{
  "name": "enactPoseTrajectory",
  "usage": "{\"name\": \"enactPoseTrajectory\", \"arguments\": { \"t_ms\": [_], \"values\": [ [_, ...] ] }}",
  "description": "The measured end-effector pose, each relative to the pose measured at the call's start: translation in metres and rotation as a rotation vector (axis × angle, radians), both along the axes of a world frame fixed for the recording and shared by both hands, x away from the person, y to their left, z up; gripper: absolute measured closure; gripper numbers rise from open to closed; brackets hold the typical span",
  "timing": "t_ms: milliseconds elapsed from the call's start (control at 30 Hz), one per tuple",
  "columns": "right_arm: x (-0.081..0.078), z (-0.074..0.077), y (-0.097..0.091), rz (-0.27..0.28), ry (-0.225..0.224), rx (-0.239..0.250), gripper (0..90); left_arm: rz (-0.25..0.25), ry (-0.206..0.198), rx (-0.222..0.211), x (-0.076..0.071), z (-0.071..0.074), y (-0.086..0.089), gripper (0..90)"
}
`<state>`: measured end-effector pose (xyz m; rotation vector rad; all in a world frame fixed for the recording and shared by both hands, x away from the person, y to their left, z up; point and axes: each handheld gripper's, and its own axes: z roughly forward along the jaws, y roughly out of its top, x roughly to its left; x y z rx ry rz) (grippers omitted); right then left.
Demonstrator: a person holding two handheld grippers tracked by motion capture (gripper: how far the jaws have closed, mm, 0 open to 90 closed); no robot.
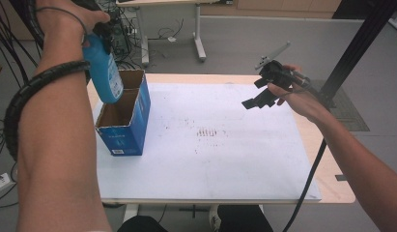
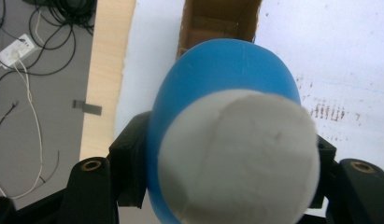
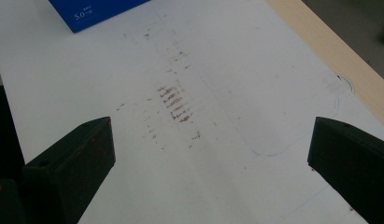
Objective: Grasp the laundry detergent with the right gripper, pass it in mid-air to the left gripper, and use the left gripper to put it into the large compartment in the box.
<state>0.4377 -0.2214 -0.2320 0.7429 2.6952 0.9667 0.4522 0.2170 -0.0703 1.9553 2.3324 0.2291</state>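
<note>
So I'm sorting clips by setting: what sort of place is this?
Probably a lab or workshop: a plain table under a stained white sheet, loose cables on the grey floor, and another bare desk behind.

Setting: lab or workshop. Evidence: grey floor (image 1: 263, 43) strewn with loose cables (image 2: 40, 46) and a power strip (image 2: 12, 44); white-legged workbench (image 1: 198, 34) behind; black rig post (image 1: 365, 38); wooden tabletop (image 1: 326, 164) under a stained white sheet (image 1: 210, 159).
</note>
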Motion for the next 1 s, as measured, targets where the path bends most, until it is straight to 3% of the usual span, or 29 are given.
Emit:
{"name": "enactPoseTrajectory", "arguments": {
  "t_ms": [267,300,500,533,1000],
  "values": [
    [0.000,-0.003,0.002,0.003,0.000,-0.006,0.7,-0.021,0.039,-0.008,0.004,-0.042,0.003,35.8],
    [0.000,-0.003,0.002,0.003,0.000,-0.006,0.7,-0.021,0.039,-0.008,0.004,-0.042,0.003,35.8],
    [0.002,-0.006,0.005,0.004,0.002,-0.013,0.8,-0.038,0.056,-0.010,0.007,-0.077,0.002,35.8],
    [0.002,-0.006,0.005,0.005,0.003,-0.014,0.9,-0.038,0.056,-0.010,0.007,-0.077,0.002,35.8],
    [0.005,-0.015,0.010,0.008,0.018,-0.032,1.0,-0.080,0.095,-0.003,0.014,-0.145,-0.004,35.8]
  ]
}}
